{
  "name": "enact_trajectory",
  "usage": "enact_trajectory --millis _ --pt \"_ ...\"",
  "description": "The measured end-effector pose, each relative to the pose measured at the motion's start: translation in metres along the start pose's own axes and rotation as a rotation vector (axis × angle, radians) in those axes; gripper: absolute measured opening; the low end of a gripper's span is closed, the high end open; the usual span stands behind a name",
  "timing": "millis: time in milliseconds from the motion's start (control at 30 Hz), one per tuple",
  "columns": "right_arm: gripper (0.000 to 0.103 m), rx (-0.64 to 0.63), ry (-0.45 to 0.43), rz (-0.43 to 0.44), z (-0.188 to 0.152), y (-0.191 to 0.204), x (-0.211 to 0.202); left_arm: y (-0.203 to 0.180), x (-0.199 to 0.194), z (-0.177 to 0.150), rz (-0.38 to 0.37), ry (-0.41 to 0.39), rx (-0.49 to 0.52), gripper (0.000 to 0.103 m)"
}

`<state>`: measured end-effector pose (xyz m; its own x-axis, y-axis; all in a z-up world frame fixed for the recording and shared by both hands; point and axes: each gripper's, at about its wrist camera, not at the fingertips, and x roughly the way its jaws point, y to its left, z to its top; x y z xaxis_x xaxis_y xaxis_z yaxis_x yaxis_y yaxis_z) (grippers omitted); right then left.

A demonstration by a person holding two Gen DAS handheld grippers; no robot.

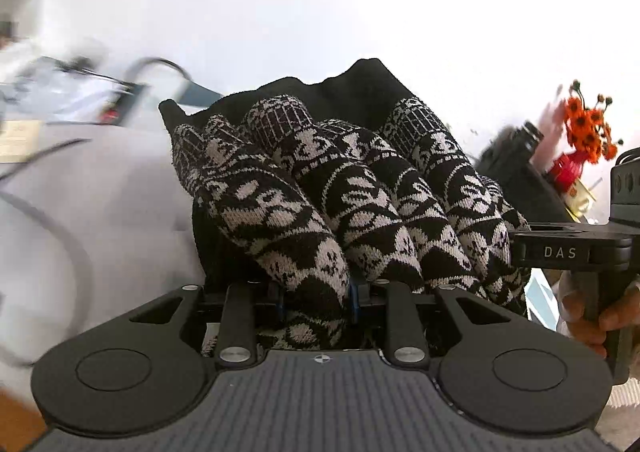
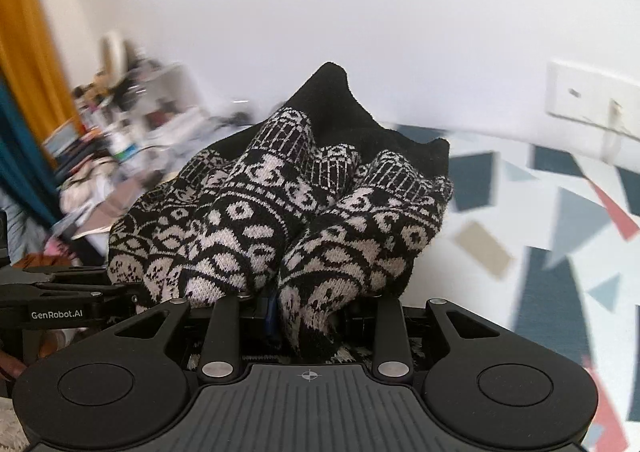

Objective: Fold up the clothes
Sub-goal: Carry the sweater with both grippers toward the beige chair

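A black-and-white patterned knit sweater (image 1: 344,195) is bunched up in thick folds in front of both cameras; it also fills the middle of the right wrist view (image 2: 280,219). My left gripper (image 1: 316,300) is shut on a fold of the sweater, which is pinched between its fingers. My right gripper (image 2: 304,316) is shut on another fold of the same sweater. The fingertips of both are buried in the knit. The right gripper's body (image 1: 568,248) shows at the right edge of the left wrist view, close beside the sweater, held by a hand (image 1: 600,316).
A grey-white bed surface (image 1: 100,203) lies to the left. Orange flowers (image 1: 588,127) and a dark box stand at the right. A geometric patterned cover (image 2: 560,219) spreads right, a cluttered table (image 2: 120,147) and yellow curtain (image 2: 28,51) left. White wall behind.
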<state>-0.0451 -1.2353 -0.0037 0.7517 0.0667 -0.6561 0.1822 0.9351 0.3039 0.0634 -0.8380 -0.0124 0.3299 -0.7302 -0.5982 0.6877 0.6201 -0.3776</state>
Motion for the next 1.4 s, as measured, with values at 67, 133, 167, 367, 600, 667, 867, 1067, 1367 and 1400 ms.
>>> enact_trajectory --millis 67,133,167,367,600,667,867,1067,1367,1400 --pt "0.027 -0.036 0.000 0.030 -0.004 0.040 0.000 0.021 -0.039 -0.011 0.031 -0.045 -0.023 0.025" --pt "0.027 -0.091 0.001 0.062 -0.007 0.084 0.001 0.041 -0.078 -0.024 0.068 -0.088 -0.050 0.025" --pt "0.027 -0.120 0.003 0.081 -0.008 0.106 0.002 0.049 -0.097 -0.031 0.090 -0.108 -0.061 0.025" --pt "0.027 -0.320 0.039 0.232 -0.017 0.247 0.021 0.104 -0.212 -0.080 0.281 -0.229 -0.183 0.025" --pt "0.027 -0.516 0.100 0.467 -0.040 0.401 0.039 0.140 -0.334 -0.140 0.537 -0.363 -0.331 0.025" --pt "0.026 -0.577 0.125 0.536 -0.048 0.444 0.042 0.147 -0.362 -0.156 0.605 -0.397 -0.379 0.025" --pt "0.026 -0.745 0.185 0.709 -0.078 0.558 0.056 0.173 -0.424 -0.194 0.779 -0.456 -0.508 0.025" --pt "0.026 -0.825 0.268 0.828 -0.106 0.650 0.083 0.222 -0.468 -0.221 0.885 -0.473 -0.620 0.024" --pt "0.026 -0.831 0.350 0.920 -0.111 0.793 0.171 0.343 -0.533 -0.214 0.971 -0.437 -0.679 0.024" --pt "0.026 -0.830 0.355 0.930 -0.108 0.802 0.186 0.358 -0.541 -0.210 0.981 -0.431 -0.684 0.024"
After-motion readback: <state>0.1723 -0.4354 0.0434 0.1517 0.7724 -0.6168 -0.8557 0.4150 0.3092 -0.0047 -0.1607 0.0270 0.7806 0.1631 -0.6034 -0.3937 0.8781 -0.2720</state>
